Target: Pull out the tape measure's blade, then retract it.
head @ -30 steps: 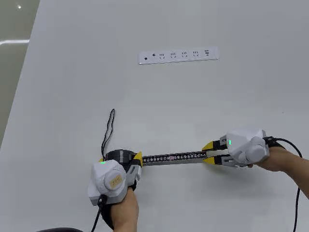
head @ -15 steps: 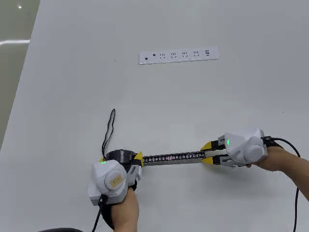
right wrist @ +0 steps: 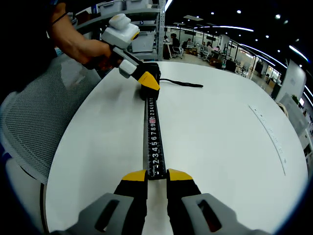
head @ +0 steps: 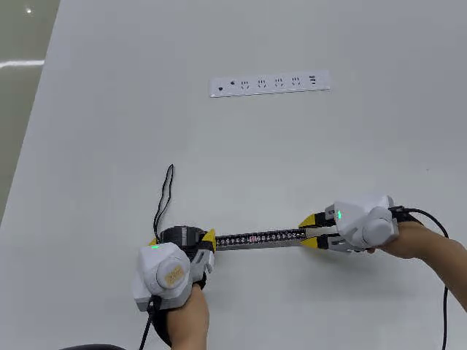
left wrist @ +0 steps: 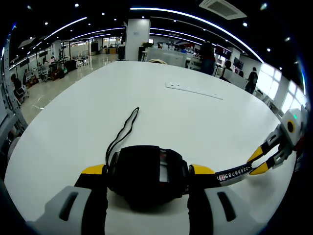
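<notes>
The black tape measure case (head: 185, 233) lies on the white table near its front edge, and my left gripper (head: 182, 243) is shut on it from both sides. In the left gripper view the case (left wrist: 146, 171) sits between the yellow fingertips (left wrist: 93, 170). The blade (head: 259, 238) stretches right from the case, numbers up. My right gripper (head: 309, 231) is shut on the blade's end. In the right gripper view the blade (right wrist: 152, 137) runs from my right gripper (right wrist: 156, 175) to the case (right wrist: 149, 84), held by the left gripper (right wrist: 133, 66).
A black wrist loop (head: 164, 195) trails from the case toward the far side. A white power strip (head: 270, 83) lies flat further back on the table (head: 350, 146). A mesh chair (right wrist: 34, 132) stands beside the table edge.
My right gripper has moved a little to the left, toward the case, still holding the blade's end, so less blade shows. The left gripper and case have stayed put.
</notes>
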{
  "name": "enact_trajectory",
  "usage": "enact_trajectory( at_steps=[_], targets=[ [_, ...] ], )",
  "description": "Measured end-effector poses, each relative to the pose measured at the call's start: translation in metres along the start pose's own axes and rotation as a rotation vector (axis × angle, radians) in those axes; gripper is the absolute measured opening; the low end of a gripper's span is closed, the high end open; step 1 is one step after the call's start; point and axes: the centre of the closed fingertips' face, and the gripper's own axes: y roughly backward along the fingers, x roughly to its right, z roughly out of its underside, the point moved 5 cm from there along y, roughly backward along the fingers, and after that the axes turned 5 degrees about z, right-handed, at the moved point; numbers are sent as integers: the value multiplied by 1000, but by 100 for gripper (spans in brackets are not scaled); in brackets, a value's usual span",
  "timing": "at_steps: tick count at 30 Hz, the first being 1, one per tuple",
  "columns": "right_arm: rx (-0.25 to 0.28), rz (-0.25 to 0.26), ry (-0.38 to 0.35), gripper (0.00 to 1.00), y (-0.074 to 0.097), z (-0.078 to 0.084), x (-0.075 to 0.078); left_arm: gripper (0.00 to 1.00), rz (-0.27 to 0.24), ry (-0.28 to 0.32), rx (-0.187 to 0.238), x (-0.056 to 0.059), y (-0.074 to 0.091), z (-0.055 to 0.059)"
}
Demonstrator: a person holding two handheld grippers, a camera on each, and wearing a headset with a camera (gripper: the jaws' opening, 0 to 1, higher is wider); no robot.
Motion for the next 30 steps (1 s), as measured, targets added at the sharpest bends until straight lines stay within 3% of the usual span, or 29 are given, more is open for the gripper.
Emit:
enact_trajectory(
  at_steps=[30],
  targets=[
    [8, -19, 13, 13, -19, -16, -3, 64, 10, 7, -10, -1, -1, 1]
  ],
)
